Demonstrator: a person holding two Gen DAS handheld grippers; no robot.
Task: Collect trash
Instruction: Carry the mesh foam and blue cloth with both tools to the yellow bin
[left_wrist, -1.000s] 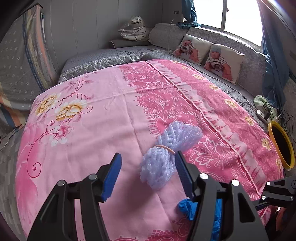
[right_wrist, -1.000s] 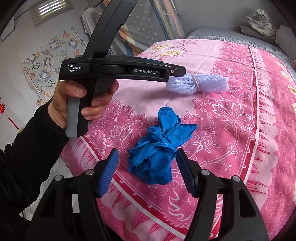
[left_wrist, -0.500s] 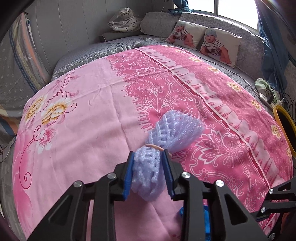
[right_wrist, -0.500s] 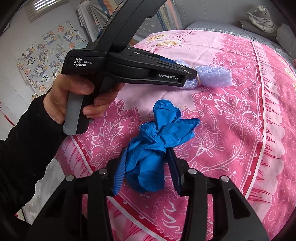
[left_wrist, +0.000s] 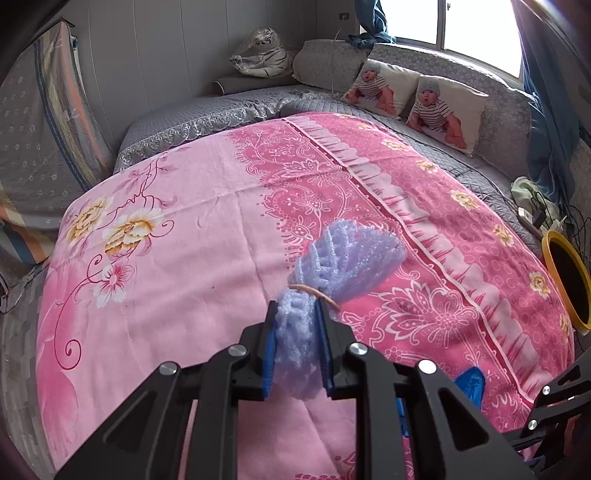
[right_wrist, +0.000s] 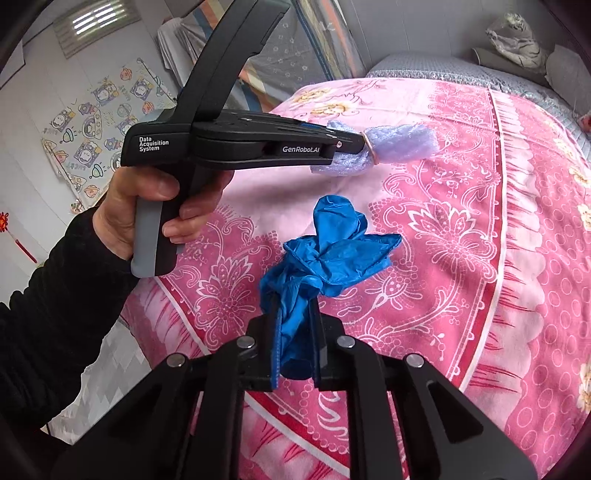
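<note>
Since 1 second ago both grippers have been closing over the bed (left_wrist: 177, 295): the left gripper (left_wrist: 297, 347) now pinches the foam net (left_wrist: 343, 258), the right gripper (right_wrist: 295, 343) the blue glove (right_wrist: 325, 254), and only the right view shows the person's hand (right_wrist: 147, 206).

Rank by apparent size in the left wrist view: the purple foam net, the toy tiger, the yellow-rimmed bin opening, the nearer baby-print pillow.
1. purple foam net, though nearness to the camera inflates it
2. baby-print pillow
3. toy tiger and yellow-rimmed bin opening: too alike to rank
</note>
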